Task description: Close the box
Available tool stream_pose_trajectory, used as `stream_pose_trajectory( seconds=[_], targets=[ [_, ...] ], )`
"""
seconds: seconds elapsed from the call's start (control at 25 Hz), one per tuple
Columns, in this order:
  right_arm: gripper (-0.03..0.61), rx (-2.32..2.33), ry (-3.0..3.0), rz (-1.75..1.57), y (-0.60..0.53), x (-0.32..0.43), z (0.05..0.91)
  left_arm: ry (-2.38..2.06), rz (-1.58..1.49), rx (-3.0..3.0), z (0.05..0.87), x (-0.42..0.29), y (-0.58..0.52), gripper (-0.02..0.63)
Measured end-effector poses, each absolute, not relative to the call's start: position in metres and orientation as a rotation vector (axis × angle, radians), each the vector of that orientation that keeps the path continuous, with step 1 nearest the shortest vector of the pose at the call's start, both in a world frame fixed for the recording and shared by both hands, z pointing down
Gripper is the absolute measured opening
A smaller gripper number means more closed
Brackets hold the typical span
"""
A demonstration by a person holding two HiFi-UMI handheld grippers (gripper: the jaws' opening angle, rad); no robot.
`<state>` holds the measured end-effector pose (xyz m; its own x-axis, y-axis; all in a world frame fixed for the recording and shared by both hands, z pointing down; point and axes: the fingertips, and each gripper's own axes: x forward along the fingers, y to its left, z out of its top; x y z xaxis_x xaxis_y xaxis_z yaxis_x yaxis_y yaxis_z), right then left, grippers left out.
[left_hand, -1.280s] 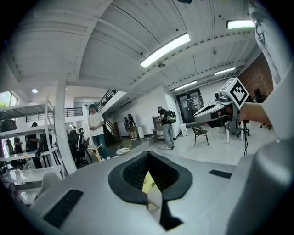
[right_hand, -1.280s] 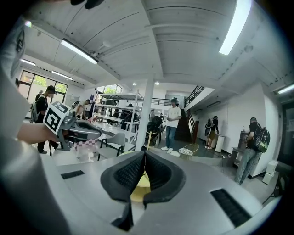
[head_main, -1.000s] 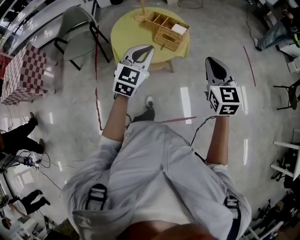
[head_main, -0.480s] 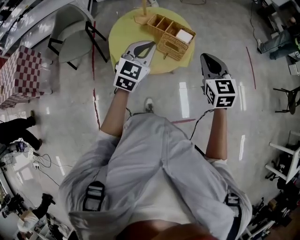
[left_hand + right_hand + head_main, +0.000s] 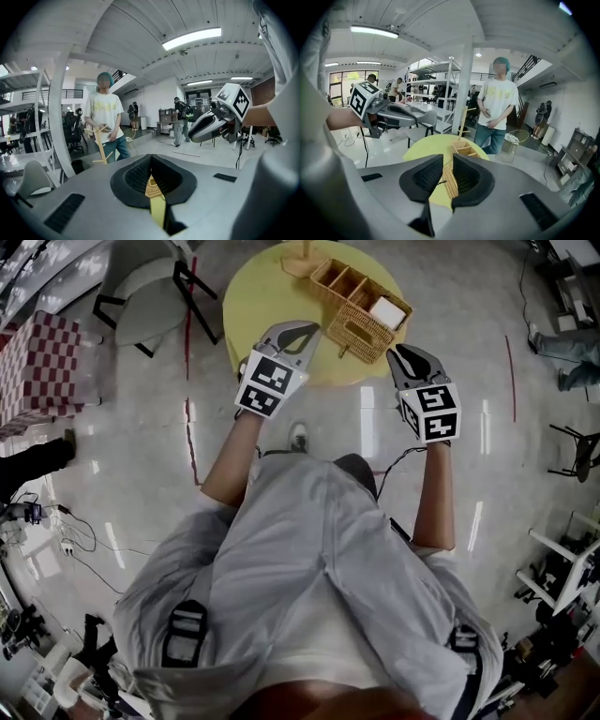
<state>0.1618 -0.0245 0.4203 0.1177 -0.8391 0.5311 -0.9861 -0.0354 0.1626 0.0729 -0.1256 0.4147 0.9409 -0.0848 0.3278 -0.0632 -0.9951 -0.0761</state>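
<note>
Box: woven wicker box [image 5: 361,298], rectangular with open compartments, at 12 o'clock in the head view, on the bench's near-right edge.
Bench: round yellow bench [image 5: 262,296], smooth top.
Left tool: left tool [image 5: 298,334], at 7 o'clock of the box, ribbed black pads pressed together, empty.
Right tool: right tool [image 5: 405,357], at 5 o'clock, jaws slightly spread, empty.
Why: both are held short of the box, likely lining up to close it.

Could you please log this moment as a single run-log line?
phase: pre-contact | left gripper: shut, empty | right gripper: slightly open, empty | wicker box: on yellow table, untouched
</note>
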Motion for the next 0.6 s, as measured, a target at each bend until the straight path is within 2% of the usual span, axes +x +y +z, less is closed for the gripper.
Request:
stream_pose_trajectory(
  seconds=[0.6],
  targets=[
    [0.094, 1.554, -1.948, 0.526, -0.062, 0.189, 0.5, 0.337, -0.776, -3.154, 0.499, 0.106, -0.134, 0.031]
  ],
)
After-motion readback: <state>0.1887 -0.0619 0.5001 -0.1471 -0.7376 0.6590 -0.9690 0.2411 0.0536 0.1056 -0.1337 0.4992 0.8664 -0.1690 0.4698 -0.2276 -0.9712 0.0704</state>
